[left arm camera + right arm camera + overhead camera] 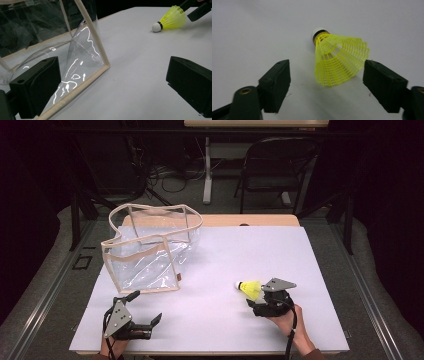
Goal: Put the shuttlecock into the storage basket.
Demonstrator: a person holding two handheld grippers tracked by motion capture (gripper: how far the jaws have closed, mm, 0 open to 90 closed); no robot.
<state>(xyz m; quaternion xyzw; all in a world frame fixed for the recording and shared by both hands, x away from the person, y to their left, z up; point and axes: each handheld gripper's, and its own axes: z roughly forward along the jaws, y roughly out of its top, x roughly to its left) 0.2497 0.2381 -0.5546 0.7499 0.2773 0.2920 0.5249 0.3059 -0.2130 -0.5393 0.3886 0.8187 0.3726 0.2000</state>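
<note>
step: we grasp yellow mesh plastic shuttlecock | right gripper: unclenched, straddling its skirt | advice: we centre, squeeze gently | left gripper: released

One yellow shuttlecock, one clear plastic bag with beige trim, two handheld grippers, left gripper, right gripper, one folding chair at 12 o'clock

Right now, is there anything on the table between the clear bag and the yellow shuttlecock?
Nothing: in the high view, only bare white table separates the clear bag from the shuttlecock.
</note>
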